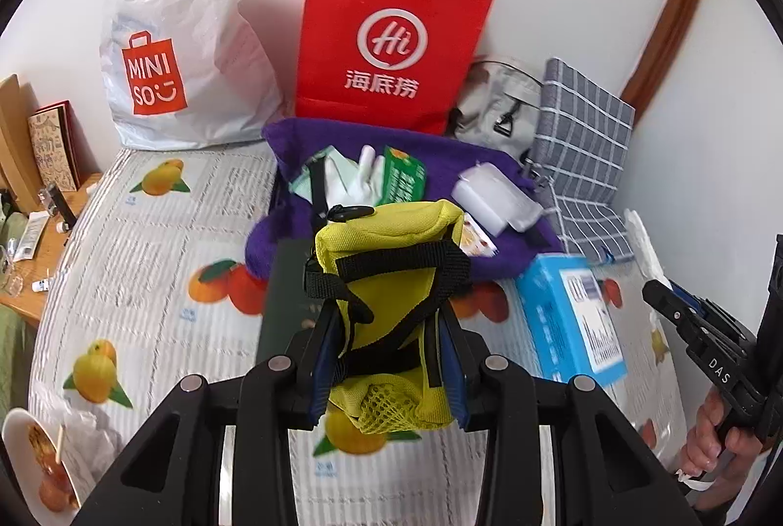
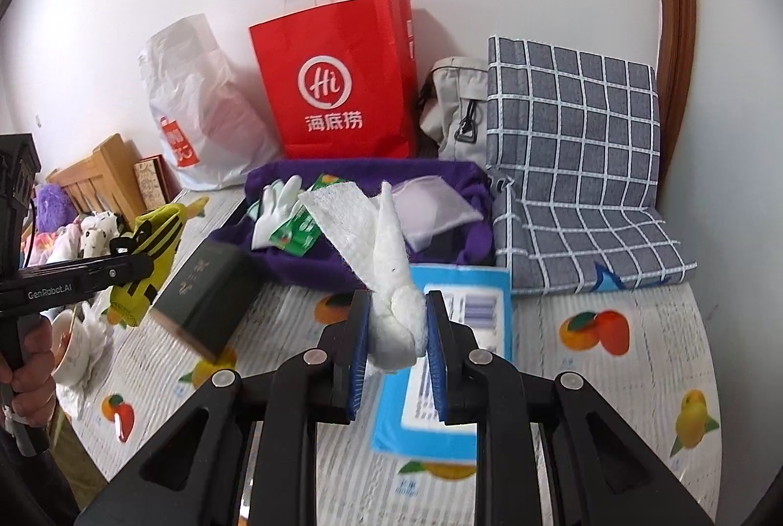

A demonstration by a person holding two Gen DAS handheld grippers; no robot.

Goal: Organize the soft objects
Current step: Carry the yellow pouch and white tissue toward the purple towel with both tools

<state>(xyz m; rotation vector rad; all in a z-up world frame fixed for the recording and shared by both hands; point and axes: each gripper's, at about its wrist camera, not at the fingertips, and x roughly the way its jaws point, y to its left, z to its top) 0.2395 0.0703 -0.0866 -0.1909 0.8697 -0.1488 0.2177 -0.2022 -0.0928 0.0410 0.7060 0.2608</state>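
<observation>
My left gripper (image 1: 386, 320) is shut on a yellow pouch with black straps (image 1: 391, 262) and holds it above the table; it also shows in the right wrist view (image 2: 147, 252). My right gripper (image 2: 396, 310) is shut on a white cloth (image 2: 386, 252), which sticks up from the jaws. A purple cloth (image 1: 440, 154) lies at the back, also in the right wrist view (image 2: 303, 262). On it lie white gloves (image 2: 276, 203), a green packet (image 2: 298, 232) and a clear white pouch (image 2: 430, 208).
A red paper bag (image 2: 337, 85), a white Miniso bag (image 1: 181, 36), a grey pouch (image 2: 455, 105) and a grey checked cushion (image 2: 572, 144) stand against the wall. A blue box (image 2: 455, 379) and a dark box (image 2: 205, 296) lie on the fruit-print tablecloth (image 1: 147, 262). A bowl (image 2: 73, 345) sits left.
</observation>
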